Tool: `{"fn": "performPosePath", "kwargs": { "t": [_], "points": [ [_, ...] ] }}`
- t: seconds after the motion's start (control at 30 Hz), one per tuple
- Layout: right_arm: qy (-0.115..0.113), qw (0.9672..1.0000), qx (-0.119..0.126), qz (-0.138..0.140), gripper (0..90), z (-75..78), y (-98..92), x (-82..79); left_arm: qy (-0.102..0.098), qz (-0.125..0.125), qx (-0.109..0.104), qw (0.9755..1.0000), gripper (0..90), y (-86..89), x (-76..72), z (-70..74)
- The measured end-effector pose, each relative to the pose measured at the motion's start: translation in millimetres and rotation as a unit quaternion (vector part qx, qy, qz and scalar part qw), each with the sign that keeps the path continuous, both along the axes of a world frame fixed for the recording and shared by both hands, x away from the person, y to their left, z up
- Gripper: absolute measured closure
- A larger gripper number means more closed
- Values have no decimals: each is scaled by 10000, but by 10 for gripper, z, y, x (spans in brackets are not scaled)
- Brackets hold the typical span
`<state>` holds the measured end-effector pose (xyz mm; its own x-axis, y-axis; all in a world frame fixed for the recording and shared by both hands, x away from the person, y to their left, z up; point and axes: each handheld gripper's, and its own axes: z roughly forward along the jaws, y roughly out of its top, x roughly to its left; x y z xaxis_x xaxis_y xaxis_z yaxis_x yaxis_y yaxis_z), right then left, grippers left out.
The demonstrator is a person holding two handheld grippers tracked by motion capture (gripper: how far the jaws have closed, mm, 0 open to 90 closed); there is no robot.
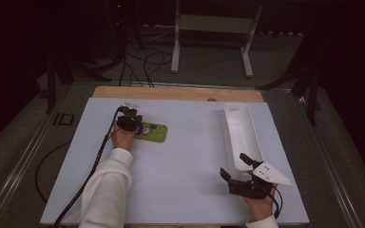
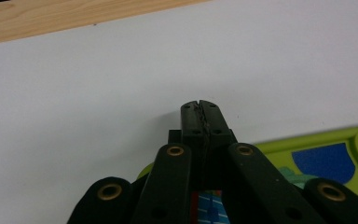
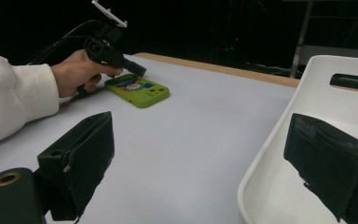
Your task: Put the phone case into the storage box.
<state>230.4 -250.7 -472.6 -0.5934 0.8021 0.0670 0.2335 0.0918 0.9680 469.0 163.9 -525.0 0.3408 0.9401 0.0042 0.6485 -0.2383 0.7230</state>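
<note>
White tabletop (image 1: 185, 166), dark room behind; green toy board (image 1: 153, 132) lying flat near far left; left gripper (image 1: 129, 121) at its left end, jaws pressed together, holding nothing; right gripper (image 1: 240, 172) gaping wide beside white bin (image 1: 241, 128)

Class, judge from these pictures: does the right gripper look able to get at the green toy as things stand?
Probably yes. The right gripper, jaws open, sits beside the white bin, and bare table lies between it and the green toy. The left gripper already covers the toy's left end.
</note>
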Motion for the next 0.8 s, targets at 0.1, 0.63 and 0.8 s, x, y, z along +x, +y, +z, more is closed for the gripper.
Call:
{"fn": "performPosePath", "kwargs": {
  "t": [0.1,0.63,0.8],
  "points": [
    [-15,10000,-13,5,84,2,3,-4,0,-35,29,10000,900,8,-31,2],
    [-45,10000,0,6,84,14,19,-11,223,-86,187,9995,900,63,-267,-3],
    [-45,10000,8,-26,84,12,9,-5,270,-215,331,9989,900,53,-365,18]
  ]
}}
